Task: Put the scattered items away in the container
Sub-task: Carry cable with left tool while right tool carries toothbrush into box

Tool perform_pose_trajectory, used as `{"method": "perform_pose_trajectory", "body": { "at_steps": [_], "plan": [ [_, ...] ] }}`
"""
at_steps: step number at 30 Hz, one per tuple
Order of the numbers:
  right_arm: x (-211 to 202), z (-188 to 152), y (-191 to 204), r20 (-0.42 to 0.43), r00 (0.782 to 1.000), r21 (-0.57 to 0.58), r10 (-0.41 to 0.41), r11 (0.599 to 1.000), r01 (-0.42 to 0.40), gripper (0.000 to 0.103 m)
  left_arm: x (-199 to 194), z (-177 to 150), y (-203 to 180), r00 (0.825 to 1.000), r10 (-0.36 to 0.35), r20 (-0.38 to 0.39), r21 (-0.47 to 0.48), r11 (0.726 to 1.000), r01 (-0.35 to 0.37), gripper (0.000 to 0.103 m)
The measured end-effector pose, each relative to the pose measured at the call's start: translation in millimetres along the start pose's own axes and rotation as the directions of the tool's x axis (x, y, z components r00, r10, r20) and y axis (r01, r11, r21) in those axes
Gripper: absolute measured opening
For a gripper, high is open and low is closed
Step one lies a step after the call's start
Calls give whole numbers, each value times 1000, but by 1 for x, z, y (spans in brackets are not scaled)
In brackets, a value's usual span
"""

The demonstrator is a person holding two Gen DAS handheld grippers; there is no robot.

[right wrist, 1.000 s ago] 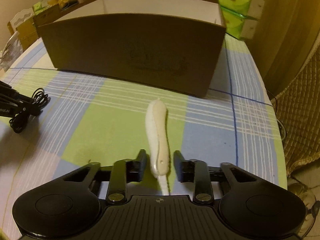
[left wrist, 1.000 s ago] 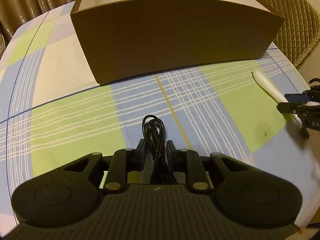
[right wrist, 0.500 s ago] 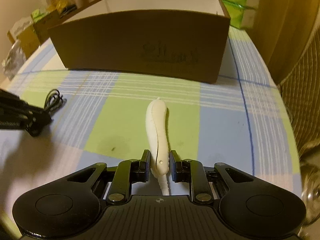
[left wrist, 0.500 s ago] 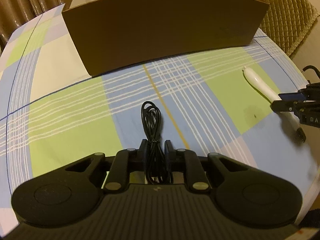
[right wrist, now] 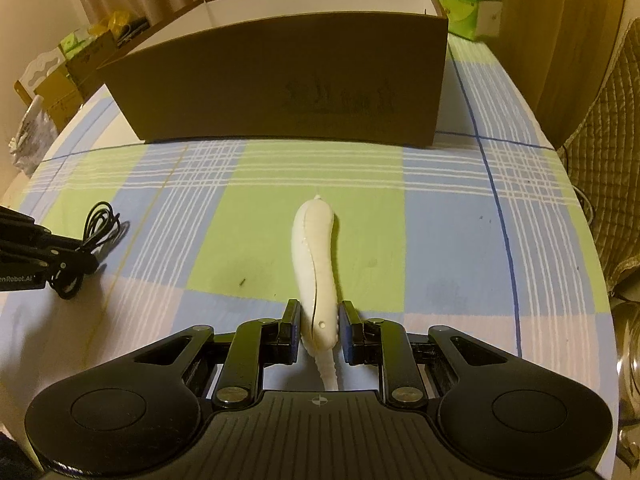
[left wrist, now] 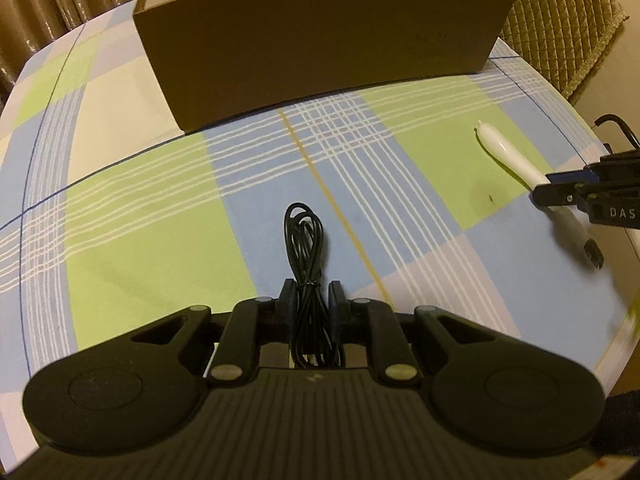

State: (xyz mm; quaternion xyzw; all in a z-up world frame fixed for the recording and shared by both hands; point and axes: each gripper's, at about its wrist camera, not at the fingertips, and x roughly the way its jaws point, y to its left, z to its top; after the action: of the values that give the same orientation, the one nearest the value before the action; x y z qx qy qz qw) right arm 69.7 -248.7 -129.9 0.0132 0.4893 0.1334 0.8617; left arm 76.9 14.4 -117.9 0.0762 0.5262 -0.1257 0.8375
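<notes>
A brown cardboard box (left wrist: 320, 44) with a white inside stands open at the far side of the checked tablecloth; it also shows in the right wrist view (right wrist: 288, 80). My left gripper (left wrist: 312, 294) is shut on a coiled black cable (left wrist: 306, 240), held just above the cloth. The cable and left gripper also show at the left of the right wrist view (right wrist: 96, 232). My right gripper (right wrist: 319, 316) is shut on a white brush handle (right wrist: 314, 256), its bristle end toward me. The brush also shows in the left wrist view (left wrist: 508, 152).
The round table (right wrist: 460, 216) has a blue, green and white checked cloth. A quilted chair (left wrist: 560, 20) stands behind the box on the right. Green tissue packs (right wrist: 460, 0) and small boxes (right wrist: 60, 80) lie beyond the table.
Both grippers have lifted and pulled back a little from the box with their items. The right jaws, open around the brush a second ago, have closed on it.
</notes>
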Motion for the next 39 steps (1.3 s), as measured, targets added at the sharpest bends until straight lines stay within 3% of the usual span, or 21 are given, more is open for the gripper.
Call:
{"method": "perform_pose_trajectory", "body": {
  "at_steps": [22,39],
  "plan": [
    [-32,25,14,63,993,12,102,995,-103,17,-39,14,-3,994,-25,103,-19,999,27,12],
    [-51,81,19,146,977,-85,157,986,-146,17,-69,65,0,970,-61,235,14,998,59,12]
  ]
}}
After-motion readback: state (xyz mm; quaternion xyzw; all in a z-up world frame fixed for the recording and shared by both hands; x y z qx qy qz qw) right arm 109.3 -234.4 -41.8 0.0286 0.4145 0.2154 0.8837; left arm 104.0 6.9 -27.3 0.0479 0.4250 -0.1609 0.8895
